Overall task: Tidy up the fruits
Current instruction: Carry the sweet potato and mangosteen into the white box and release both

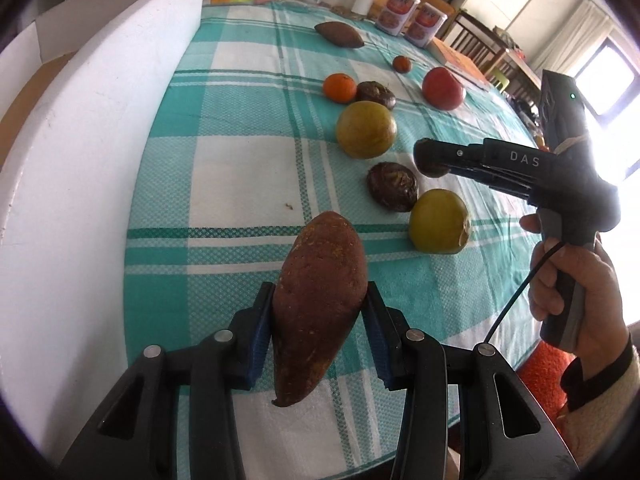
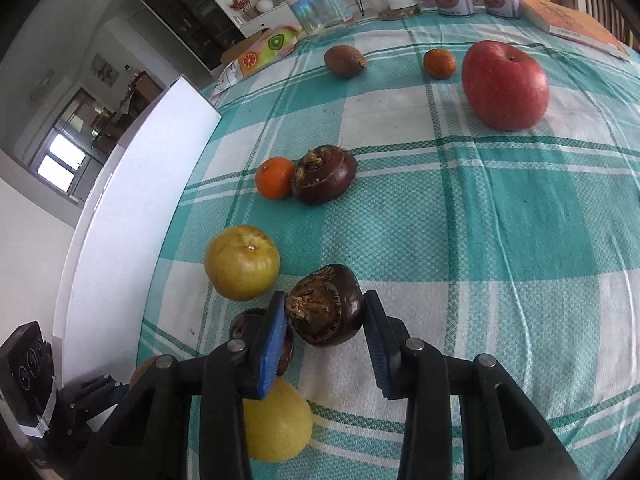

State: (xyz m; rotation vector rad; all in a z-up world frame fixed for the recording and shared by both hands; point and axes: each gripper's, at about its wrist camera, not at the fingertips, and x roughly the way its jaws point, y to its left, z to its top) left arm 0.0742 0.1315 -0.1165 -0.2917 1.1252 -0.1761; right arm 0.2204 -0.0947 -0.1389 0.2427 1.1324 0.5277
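A sweet potato is clamped in the left claw; a water chestnut is gripped by the right claw, an apple at 1 o'clock.

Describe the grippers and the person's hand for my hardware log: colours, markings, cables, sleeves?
Both grippers, left gripper and right gripper, have black linkage arms with silver pivot pins and blue ribbed pads. Seen from the left wrist view, the right gripper's black body carries white "DAS" lettering, a green indicator light, a grey-trimmed pistol handle and a black cable. The bare hand has a black wrist strap and cream sleeve.
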